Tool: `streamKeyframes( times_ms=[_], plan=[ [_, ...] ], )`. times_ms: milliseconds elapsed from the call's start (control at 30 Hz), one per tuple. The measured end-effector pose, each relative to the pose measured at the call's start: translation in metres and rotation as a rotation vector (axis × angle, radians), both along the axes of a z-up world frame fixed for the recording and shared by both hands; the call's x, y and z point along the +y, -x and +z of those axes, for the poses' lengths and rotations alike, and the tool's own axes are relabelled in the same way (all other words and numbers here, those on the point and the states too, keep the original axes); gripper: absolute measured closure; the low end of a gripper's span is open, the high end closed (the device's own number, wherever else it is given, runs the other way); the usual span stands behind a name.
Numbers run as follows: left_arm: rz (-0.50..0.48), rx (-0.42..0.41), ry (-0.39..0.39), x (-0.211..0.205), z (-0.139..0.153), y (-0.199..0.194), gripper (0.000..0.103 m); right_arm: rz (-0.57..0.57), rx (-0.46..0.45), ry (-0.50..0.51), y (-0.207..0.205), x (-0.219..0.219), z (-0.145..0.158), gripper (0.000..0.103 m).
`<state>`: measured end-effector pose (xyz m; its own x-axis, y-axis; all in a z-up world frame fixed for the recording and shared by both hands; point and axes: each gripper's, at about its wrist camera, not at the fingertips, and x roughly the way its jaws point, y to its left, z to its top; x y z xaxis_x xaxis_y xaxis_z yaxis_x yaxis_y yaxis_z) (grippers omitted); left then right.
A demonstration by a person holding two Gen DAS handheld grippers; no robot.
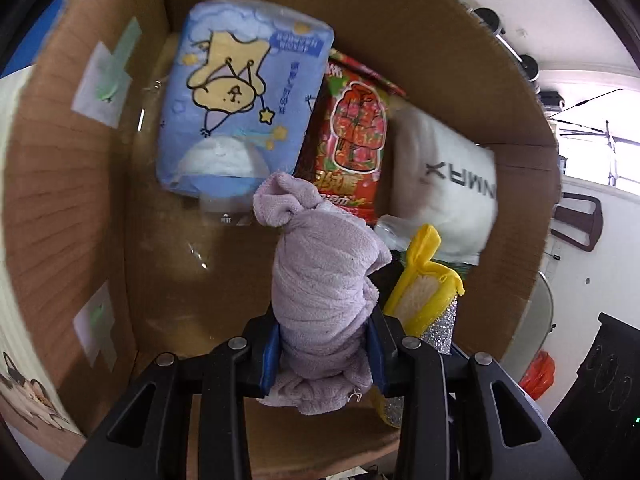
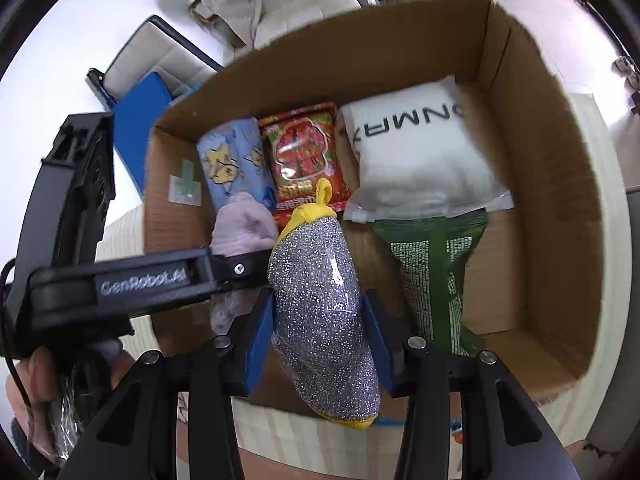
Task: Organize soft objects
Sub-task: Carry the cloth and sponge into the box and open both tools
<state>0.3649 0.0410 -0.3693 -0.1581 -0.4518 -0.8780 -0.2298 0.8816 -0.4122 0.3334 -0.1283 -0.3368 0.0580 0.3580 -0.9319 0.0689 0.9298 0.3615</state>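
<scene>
On my left wrist view I have the left tongs clamped around a rolled lilac terry-cloth towel, its blue pads pressed into the bundle on both sides, and the towel's free end pokes forward over the open brown cardboard box. My right tongs grip a silver glittery scrubbing sponge with yellow trim and a yellow hanging loop, pinched between the blue pads, and it hangs over the near edge of the same box. The two held things sit just beside each other, the sponge to the right of the towel. Along the far wall of the box I see three packs side by side: a light blue plastic pack printed with a cartoon bear on the left, a red printed snack-style pouch in the middle, touching it, and a white soft pack in clear wrap with black lettering on the right. A dark green printed pouch lies in front of the white pack, its top tucked under that pack's edge. The box rests on a pale striped tabletop.
</scene>
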Motion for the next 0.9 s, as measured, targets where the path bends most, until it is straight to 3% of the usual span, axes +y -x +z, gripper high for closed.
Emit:
streamKeyframes(
  times_ms=[300,367,433,533,567,667,733,767,867,900],
  plan=[
    [-0.007,0.048,-0.002,-0.016,-0.02,-0.003,0.069,0.019,0.015,0.062,-0.009,0.0,-0.026,0.056],
    [-0.008,0.06,-0.016,-0.022,-0.02,0.002,0.066,0.023,0.015,0.076,-0.011,0.001,-0.027,0.052],
    [-0.035,0.038,-0.057,-0.026,-0.015,0.003,0.044,0.023,0.022,0.062,-0.012,-0.001,-0.025,0.049],
    [-0.085,-0.036,-0.127,-0.033,0.006,0.008,0.02,0.043,-0.004,0.116,-0.01,-0.003,-0.014,0.039],
    [-0.102,-0.056,-0.146,-0.036,0.015,0.011,0.018,0.049,-0.012,0.128,-0.009,-0.004,-0.01,0.034],
    [-0.125,-0.103,-0.181,-0.046,0.037,0.021,0.016,0.059,-0.031,0.161,-0.004,-0.01,0.004,0.033],
    [-0.132,-0.154,-0.214,-0.05,0.053,0.03,0.005,0.075,-0.037,0.2,-0.002,-0.017,0.013,0.032],
    [-0.133,-0.177,-0.234,-0.052,0.06,0.036,0.005,0.082,-0.043,0.225,-0.001,-0.019,0.018,0.032],
    [-0.119,-0.259,-0.297,-0.054,0.082,0.053,0.005,0.111,-0.068,0.289,0.004,-0.021,0.032,0.024],
    [-0.11,-0.285,-0.315,-0.053,0.089,0.059,0.005,0.117,-0.078,0.306,0.007,-0.024,0.037,0.017]
  ],
)
